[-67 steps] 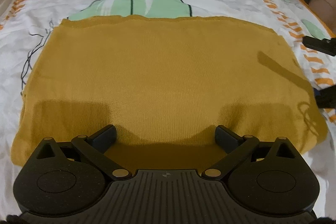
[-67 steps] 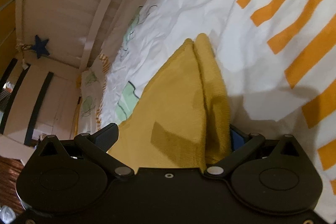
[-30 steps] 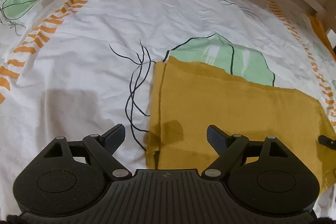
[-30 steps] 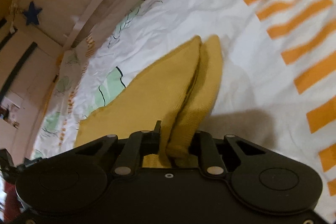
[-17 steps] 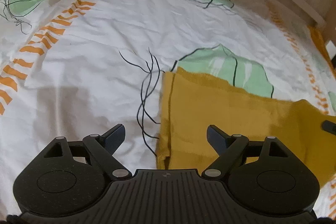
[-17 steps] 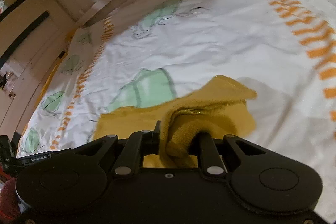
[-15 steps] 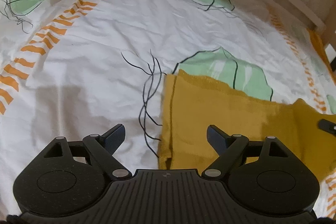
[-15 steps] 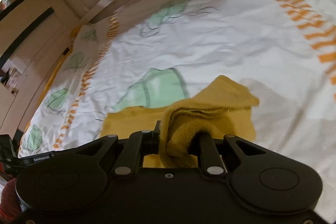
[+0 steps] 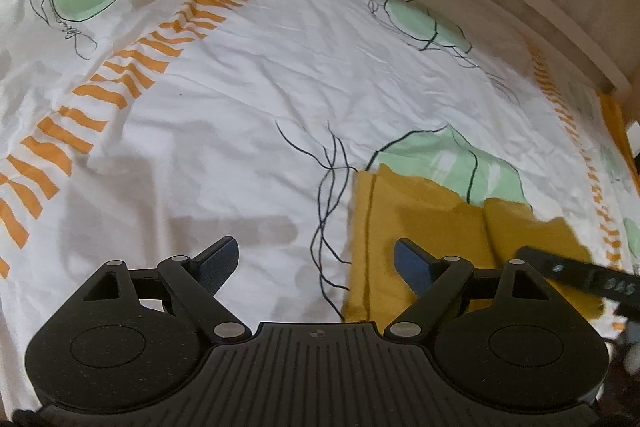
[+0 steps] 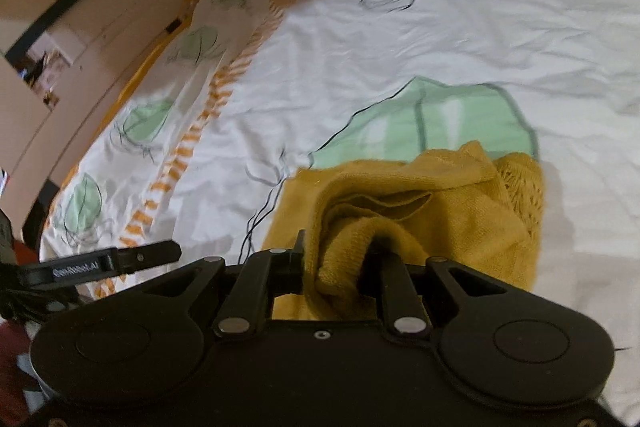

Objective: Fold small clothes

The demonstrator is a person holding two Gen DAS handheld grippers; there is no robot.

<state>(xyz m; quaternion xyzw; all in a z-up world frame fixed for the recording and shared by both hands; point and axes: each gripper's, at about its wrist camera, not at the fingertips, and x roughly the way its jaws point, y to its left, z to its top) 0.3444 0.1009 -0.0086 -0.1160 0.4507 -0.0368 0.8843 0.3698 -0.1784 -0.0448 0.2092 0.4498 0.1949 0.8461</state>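
Mustard-yellow knitted garment (image 9: pixel 420 227) lying partly folded on white bed sheet with green leaf prints and orange stripes (image 9: pixel 240 107). Right tongs (image 10: pixel 340 259) clamped on a bunched edge of that garment, lifting it over the flat layer. Left tongs (image 9: pixel 316 263) spread wide, gripping nothing, above the sheet at the garment's left edge.

We read one label: white lettering, roughly "GenRobot.AI", on the black bar of the left gripper (image 10: pixel 100 263), slightly blurred.
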